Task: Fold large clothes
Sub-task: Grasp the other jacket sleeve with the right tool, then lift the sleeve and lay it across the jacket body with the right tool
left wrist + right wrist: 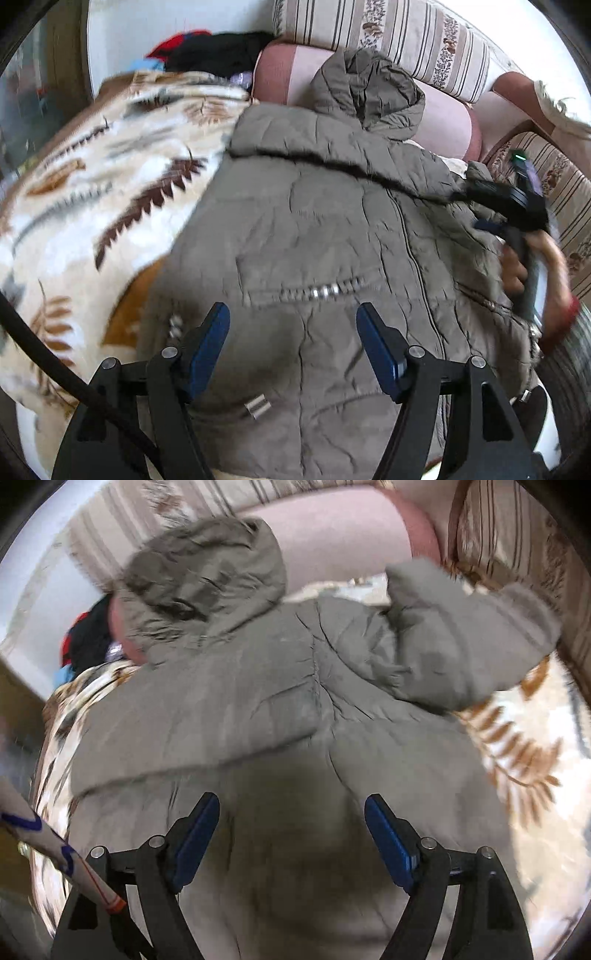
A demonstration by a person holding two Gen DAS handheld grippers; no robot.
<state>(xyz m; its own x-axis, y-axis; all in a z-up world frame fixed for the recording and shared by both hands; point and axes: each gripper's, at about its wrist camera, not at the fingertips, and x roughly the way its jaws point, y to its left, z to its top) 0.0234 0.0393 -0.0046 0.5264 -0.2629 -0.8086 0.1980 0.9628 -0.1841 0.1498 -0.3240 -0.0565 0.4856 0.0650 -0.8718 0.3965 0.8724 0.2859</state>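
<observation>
A large grey-green padded hooded jacket (pixel 314 229) lies front up on a leaf-patterned blanket (pixel 92 192), hood (pixel 369 88) against a pink bolster. Its left sleeve lies folded across the chest. My left gripper (pixel 293 314) is open and empty just above the jacket's lower front, near a zip pocket (pixel 321 291). My right gripper (pixel 291 805) is open and empty over the jacket's body (pixel 258 709); the right sleeve (pixel 461 635) sticks out to the right. The right gripper also shows in the left wrist view (pixel 509 206), held in a hand at the jacket's right edge.
A pink bolster (pixel 443 122) and striped floral sofa cushions (pixel 406 37) stand behind the jacket. A pile of black, red and blue clothes (pixel 214 51) lies at the back left. The blanket (pixel 528 738) spreads out on both sides.
</observation>
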